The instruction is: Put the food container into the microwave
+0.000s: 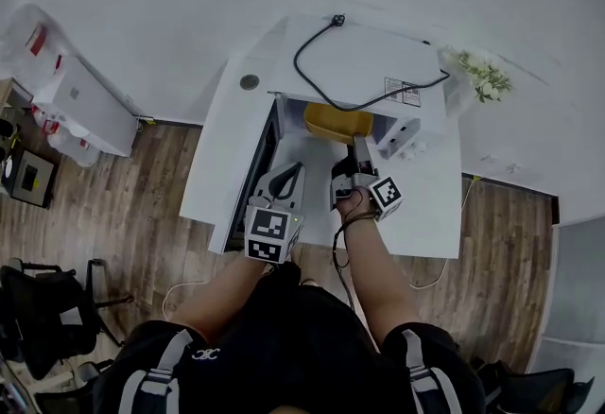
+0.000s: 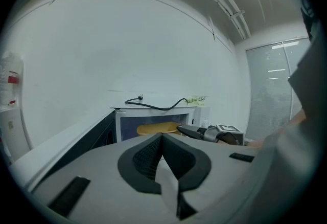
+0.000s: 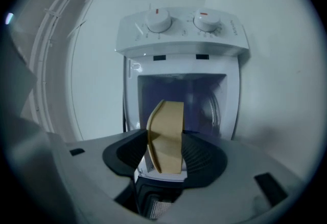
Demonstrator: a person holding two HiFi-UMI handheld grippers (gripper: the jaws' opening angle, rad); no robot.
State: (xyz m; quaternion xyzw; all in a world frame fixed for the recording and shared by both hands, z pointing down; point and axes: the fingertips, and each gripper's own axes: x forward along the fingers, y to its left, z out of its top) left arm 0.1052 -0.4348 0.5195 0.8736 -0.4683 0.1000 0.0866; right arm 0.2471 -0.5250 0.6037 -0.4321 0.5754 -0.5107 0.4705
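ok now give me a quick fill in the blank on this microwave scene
The ____ hand-held gripper is shut on the mustard-yellow plastic food container.
The door of the white microwave stands ____.
The black power cord lies on ____ of the microwave.
The left hand-held gripper holds ____.
Missing words: right; open; top; nothing.

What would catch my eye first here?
A yellow food container, pinched in the right tool, is at the mouth of the open white microwave on the white table. The left tool hangs shut and empty beside it, and a black cable loops over the microwave's top.
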